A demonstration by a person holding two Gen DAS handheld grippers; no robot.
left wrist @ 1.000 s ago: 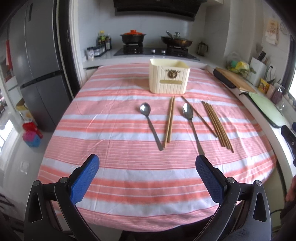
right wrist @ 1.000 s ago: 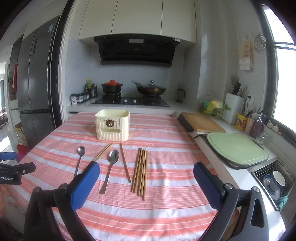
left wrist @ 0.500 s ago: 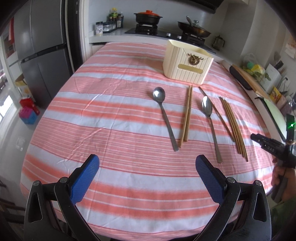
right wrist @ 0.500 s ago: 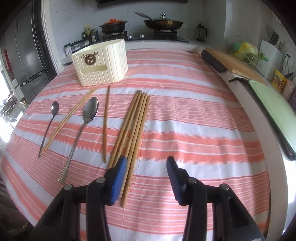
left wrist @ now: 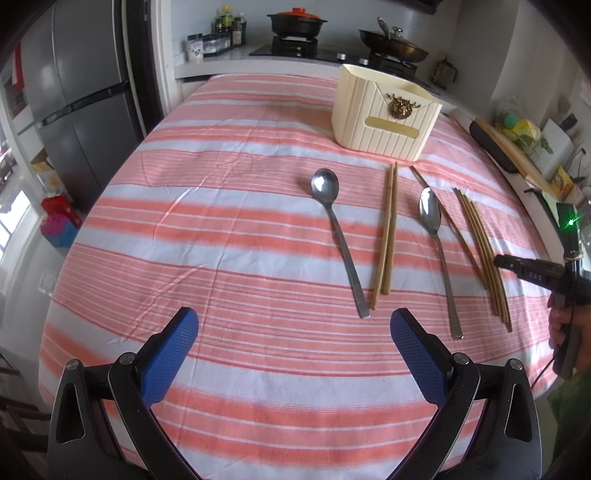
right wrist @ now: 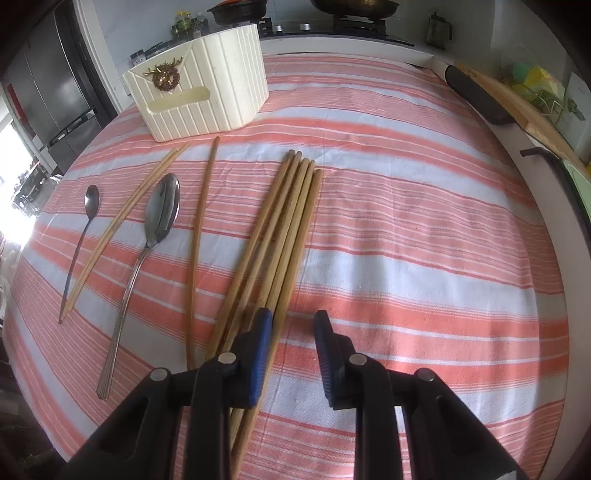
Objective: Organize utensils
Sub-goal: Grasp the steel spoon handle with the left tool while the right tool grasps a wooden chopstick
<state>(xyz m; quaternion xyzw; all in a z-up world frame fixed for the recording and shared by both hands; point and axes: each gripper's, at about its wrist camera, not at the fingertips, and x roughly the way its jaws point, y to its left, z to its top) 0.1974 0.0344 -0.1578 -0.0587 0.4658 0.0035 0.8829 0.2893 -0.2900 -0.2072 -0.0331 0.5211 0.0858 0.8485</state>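
A cream utensil holder [left wrist: 384, 114] [right wrist: 199, 96] stands at the far side of the striped table. In front of it lie two steel spoons [left wrist: 338, 236] [left wrist: 437, 251], a pale chopstick pair [left wrist: 386, 229], one single chopstick [right wrist: 199, 236] and a bundle of several brown chopsticks [right wrist: 280, 232] [left wrist: 480, 251]. My right gripper [right wrist: 291, 325] is low over the near end of the bundle, narrowly open, its left fingertip over the bundle's right edge. My left gripper [left wrist: 293, 332] is wide open and empty above the near table edge.
The table wears a pink-and-white striped cloth [left wrist: 221, 229]. A counter on the right holds a cutting board [right wrist: 517, 110] and a green tray. A stove with pots [left wrist: 295, 26] is behind, a grey fridge [left wrist: 74, 92] at left.
My right gripper has dropped and moved forward over the brown chopstick bundle, its jaws narrowed from wide. My left gripper has moved forward a little and stays wide open.
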